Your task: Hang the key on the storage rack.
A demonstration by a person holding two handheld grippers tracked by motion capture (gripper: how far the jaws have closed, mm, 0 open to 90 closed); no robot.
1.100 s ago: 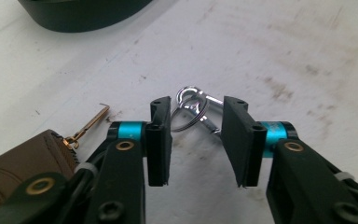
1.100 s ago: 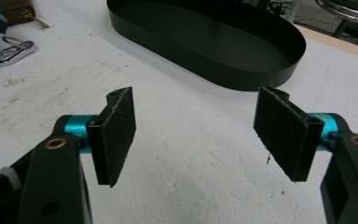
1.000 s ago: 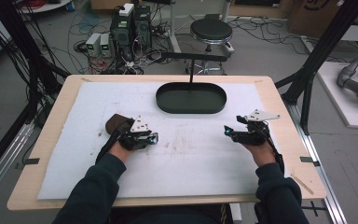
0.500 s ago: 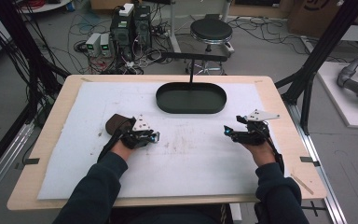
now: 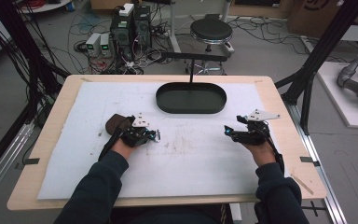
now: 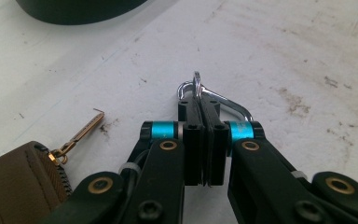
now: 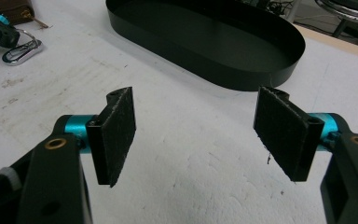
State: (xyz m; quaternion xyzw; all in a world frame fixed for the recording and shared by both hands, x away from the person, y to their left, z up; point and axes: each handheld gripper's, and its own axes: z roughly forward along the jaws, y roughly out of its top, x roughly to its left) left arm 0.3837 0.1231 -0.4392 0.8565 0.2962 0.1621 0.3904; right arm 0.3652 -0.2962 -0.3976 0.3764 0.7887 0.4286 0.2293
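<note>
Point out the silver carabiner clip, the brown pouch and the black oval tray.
silver carabiner clip (image 6: 233, 106), left gripper view, its curved outer bar.
brown pouch (image 6: 14, 182), left gripper view, its top face beside the zipper.
black oval tray (image 5: 191, 108), high view, its near wall.

Clutter behind the wooden table (image 5: 286, 122)

A round black stool (image 5: 210, 30) stands on the grey floor beyond the far edge, computer towers (image 5: 129, 27) to its left among tangled cables (image 5: 86, 46), a cardboard box (image 5: 314, 11) at the far right.
</note>
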